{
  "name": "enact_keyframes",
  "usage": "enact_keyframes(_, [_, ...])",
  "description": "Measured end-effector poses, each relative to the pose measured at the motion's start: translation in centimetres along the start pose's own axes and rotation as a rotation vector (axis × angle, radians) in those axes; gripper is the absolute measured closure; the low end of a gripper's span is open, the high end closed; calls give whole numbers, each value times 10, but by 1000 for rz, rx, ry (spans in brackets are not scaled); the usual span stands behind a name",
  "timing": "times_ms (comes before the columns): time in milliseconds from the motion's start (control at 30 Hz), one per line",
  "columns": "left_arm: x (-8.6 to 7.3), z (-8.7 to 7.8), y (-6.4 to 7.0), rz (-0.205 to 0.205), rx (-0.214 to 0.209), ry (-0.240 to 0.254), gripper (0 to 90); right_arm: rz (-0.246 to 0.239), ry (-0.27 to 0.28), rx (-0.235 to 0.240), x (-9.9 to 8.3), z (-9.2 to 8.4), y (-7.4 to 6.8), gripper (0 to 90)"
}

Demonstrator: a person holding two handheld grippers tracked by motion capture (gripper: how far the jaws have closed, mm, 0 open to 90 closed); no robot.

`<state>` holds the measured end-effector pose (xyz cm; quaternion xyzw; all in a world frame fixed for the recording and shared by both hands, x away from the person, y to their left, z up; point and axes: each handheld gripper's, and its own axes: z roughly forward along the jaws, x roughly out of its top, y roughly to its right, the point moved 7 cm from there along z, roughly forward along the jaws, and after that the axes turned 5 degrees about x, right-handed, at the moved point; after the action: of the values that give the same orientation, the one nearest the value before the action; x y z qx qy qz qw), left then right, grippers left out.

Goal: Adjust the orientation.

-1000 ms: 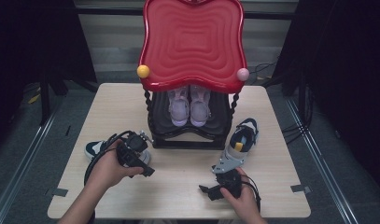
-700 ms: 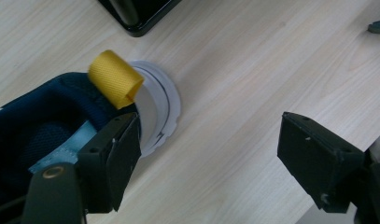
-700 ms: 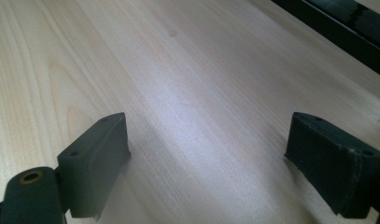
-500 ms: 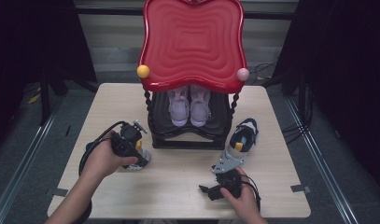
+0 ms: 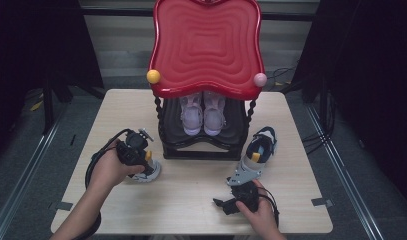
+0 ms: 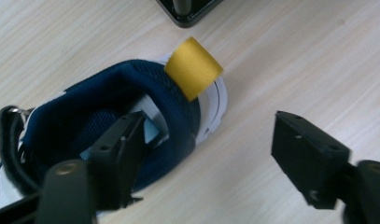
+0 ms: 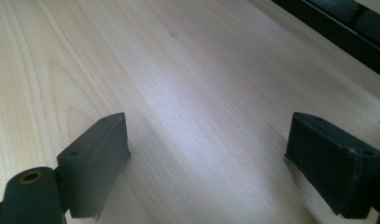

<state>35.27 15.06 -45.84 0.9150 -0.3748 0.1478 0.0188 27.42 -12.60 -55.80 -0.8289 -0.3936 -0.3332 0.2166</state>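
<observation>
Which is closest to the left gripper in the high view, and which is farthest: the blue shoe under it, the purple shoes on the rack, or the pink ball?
From the left gripper:
1. Blue shoe, right at its jaws, on the table's left.
2. Purple shoes, on the rack's lower shelf, middle.
3. Pink ball, at the red top's right corner.

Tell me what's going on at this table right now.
A person is working with two handheld grippers beside a black shoe rack with a red top, where a pale pair of shoes sits. The left gripper is at a navy and white shoe with a yellow heel tab; one jaw sits inside the opening, the other outside, and the jaws have just been closing. The right gripper rests open over the bare table, near a second matching shoe.
</observation>
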Motion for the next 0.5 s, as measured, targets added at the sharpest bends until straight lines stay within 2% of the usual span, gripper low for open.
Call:
enact_keyframes(33, [0,1,-2,-4,2,-2,300,0,0,0,0,0,0,122])
enact_keyframes(67, [3,3,-4,-25,-2,11,343,0,0,0,0,0,0,122])
enact_keyframes(133, [5,4,-5,-35,-7,12,374,0,0,0,0,0,0,122])
enact_keyframes(167, [6,5,-6,-35,-3,10,396,0,0,0,0,0,0,122])
enact_keyframes(300, [6,8,-8,-30,5,-15,592,0,0,0,0,0,0,122])
enact_keyframes(333, [4,9,-9,-15,14,-38,620,0,0,0,0,0,0,122])
enact_keyframes(367, [3,9,-8,-18,1,-43,641,3,0,0,0,0,0,122])
enact_keyframes(433, [2,9,-9,-17,1,-49,681,3,-1,0,0,0,0,122])
enact_keyframes(467, [-2,8,-11,8,28,-61,706,2,0,0,0,0,0,122])
enact_keyframes(500, [-3,8,-11,6,8,-55,718,2,0,0,0,0,0,122])
